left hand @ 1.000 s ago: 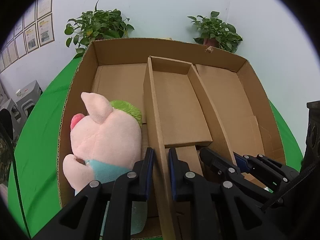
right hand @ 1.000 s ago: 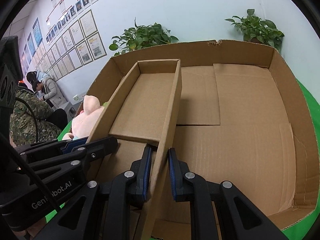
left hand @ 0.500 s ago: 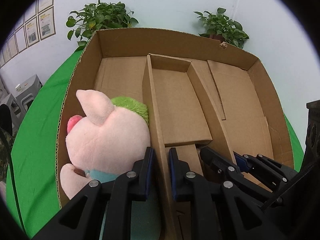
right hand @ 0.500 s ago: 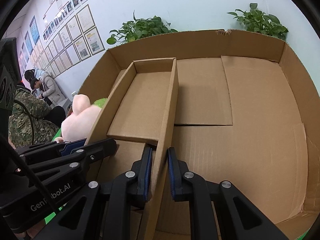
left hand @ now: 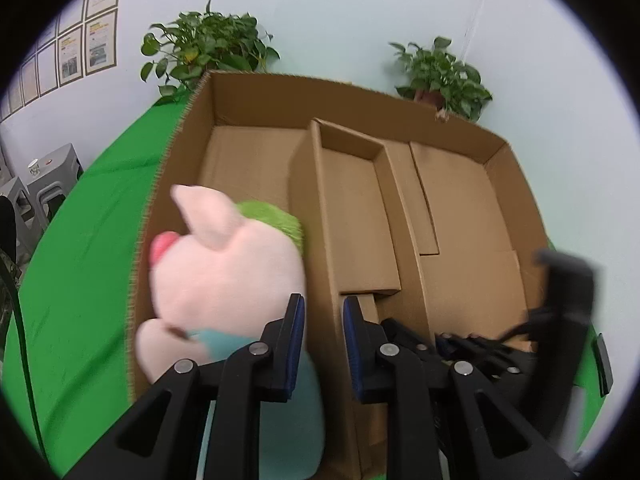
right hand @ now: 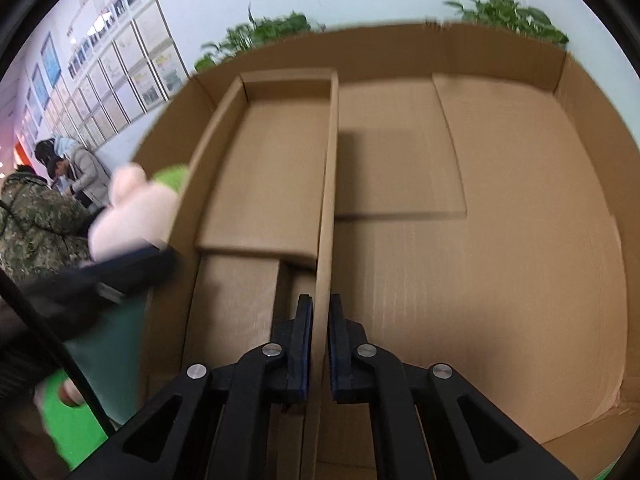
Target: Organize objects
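Note:
A big open cardboard box (left hand: 280, 96) holds a cardboard divider tray (left hand: 352, 208). A pink pig plush (left hand: 228, 272) with green hair and a teal garment lies in the left compartment, against the tray's left wall. My left gripper (left hand: 322, 340) straddles that left wall; its jaws are opening and the pads look just off the cardboard. My right gripper (right hand: 320, 344) is shut on the tray's right wall (right hand: 326, 200). In the right wrist view the plush (right hand: 132, 208) shows at the left, with the blurred left gripper (right hand: 132, 268) in front of it.
The box stands on a green cloth (left hand: 92, 240). Two potted plants (left hand: 208, 48) (left hand: 440, 72) stand behind it against the pale wall. Grey stools (left hand: 48, 184) and people (right hand: 36, 220) are off to the left. The box's right compartment (right hand: 500, 240) holds nothing.
The left jaws have spread a little around the tray's left wall. The right gripper has sunk forward into the box with the right wall still pinched. The plush looms larger in the left view.

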`<state>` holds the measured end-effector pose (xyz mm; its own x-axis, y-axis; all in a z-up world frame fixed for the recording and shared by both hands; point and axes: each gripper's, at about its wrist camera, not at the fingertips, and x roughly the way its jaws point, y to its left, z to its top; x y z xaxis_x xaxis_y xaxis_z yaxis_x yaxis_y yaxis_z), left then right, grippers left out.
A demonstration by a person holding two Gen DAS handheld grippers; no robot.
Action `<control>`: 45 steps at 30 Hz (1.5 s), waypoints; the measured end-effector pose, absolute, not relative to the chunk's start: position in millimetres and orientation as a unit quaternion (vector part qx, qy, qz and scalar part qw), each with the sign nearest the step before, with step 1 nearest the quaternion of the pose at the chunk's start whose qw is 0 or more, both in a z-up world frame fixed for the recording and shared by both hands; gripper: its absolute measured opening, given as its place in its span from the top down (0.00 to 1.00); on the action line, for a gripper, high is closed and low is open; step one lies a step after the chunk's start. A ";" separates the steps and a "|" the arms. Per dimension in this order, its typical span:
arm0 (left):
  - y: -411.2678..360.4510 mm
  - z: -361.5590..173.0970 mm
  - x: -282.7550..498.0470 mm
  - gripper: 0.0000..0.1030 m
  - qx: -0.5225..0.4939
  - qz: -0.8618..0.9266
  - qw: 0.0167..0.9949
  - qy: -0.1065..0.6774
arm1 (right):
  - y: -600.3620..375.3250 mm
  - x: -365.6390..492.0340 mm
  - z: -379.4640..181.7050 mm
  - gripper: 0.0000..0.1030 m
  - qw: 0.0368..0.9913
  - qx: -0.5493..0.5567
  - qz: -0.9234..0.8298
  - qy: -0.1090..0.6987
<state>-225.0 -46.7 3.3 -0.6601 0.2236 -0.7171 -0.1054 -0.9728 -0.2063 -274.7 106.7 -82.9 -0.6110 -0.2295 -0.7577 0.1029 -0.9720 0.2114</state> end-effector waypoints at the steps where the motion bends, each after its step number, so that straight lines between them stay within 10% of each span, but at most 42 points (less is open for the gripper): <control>1: -51.5 6.0 -220.2 0.80 -0.398 0.910 0.087 -0.075 | 104.2 -276.1 -87.3 0.96 0.091 0.433 -0.894 -0.073; 15: -77.9 17.0 -163.9 0.80 -0.342 0.939 0.027 -0.041 | 70.8 -291.8 -82.6 0.84 0.081 0.428 -0.899 -0.047; 18: -76.0 20.3 -155.1 0.79 -0.329 0.943 0.013 -0.041 | 67.2 -289.8 -69.7 0.69 0.082 0.406 -0.909 -0.041; 27: -63.1 29.9 -135.2 0.23 -0.292 0.956 -0.020 -0.025 | 77.2 -250.9 -25.0 0.29 0.089 0.367 -0.924 -0.052; 31: -49.5 31.4 -129.1 0.23 -0.287 0.957 -0.028 -0.010 | 108.2 -202.4 -18.5 0.05 0.100 0.350 -0.931 -0.033; 45: -17.6 22.7 -112.3 0.23 -0.287 0.957 -0.030 0.019 | 186.6 -87.4 -19.8 0.01 0.067 0.333 -0.940 -0.033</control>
<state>-112.3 -17.6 22.7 -0.8332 -0.0690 -0.5487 0.0467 -0.9974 0.0544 -87.4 186.6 -19.8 -0.7693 -0.1482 -0.6215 0.1049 -0.9888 0.1060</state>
